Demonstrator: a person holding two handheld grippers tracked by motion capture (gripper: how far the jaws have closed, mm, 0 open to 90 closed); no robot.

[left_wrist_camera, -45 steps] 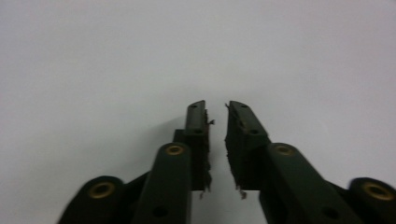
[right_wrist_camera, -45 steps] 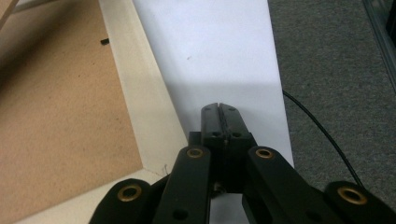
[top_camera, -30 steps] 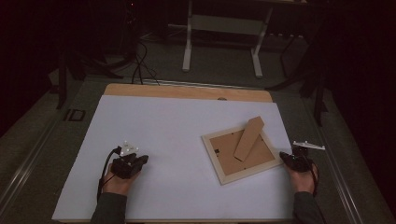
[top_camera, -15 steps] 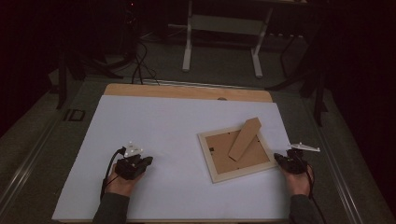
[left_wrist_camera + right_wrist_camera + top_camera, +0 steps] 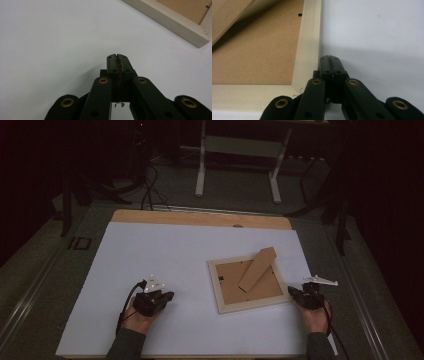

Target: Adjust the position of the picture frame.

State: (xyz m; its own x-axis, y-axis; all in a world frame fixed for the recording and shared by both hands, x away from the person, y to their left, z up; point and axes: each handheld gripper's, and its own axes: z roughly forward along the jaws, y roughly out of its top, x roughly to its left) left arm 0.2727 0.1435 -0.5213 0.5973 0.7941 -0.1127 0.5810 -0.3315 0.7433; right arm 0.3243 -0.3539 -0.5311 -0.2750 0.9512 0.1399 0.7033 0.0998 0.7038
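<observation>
Currently my right gripper (image 5: 329,58) has its jaws pressed together on nothing, tips against the outer edge of the frame (image 5: 248,279) near its corner, at 4 o'clock on the white mat (image 5: 150,255). My left gripper (image 5: 117,57), jaws likewise together and empty, rests at 7 o'clock, well apart from the frame. I judge this a push. To do it well, I would keep the tips low against the rim and nudge slowly, so the frame slides without turning. Count: one frame lying face down, one stand flap (image 5: 257,269), two grippers.
</observation>
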